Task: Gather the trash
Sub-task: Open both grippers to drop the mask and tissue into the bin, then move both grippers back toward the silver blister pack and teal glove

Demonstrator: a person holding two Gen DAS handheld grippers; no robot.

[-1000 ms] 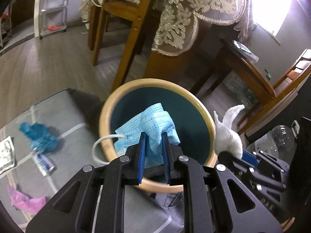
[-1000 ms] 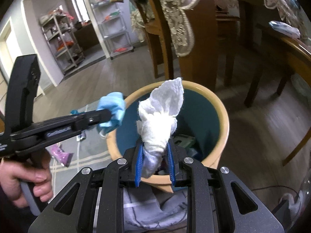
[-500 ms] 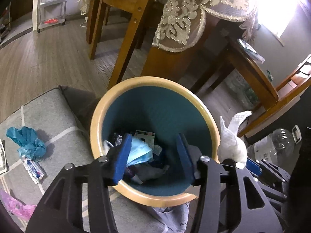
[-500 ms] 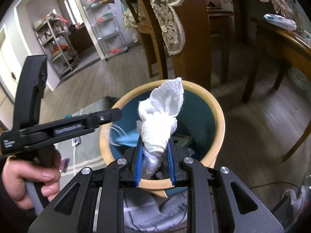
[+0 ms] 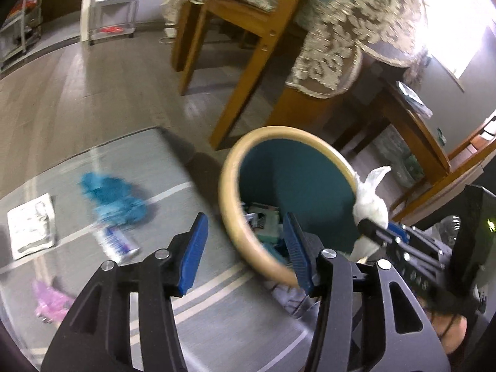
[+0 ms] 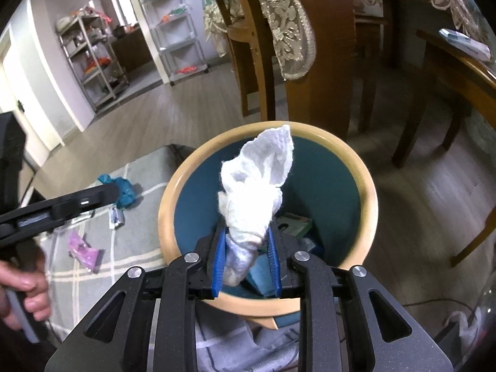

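Grey rug (image 5: 130, 167) across the wooden floor, strewn with litter. Round bin (image 6: 369, 204), tan rim and teal inside, at the rug's edge, already part full of rubbish. Left gripper (image 5: 245, 251) spread and empty, having just been opening, nothing between its jaws, now off the bin's left rim. Right gripper (image 6: 246, 259) directly above the bin mouth, jaws just easing apart around a crumpled white tissue (image 6: 257, 183), pads seemingly touching it, tissue upright with its long axis along the fingers. Drop path apparently straight down into the bin. On the rug, left of the bin and nearer the left gripper: teal cloth wad (image 5: 111, 198), small tube (image 5: 116, 241), pink wrapper (image 5: 49, 300), flat white packet (image 5: 31, 226).
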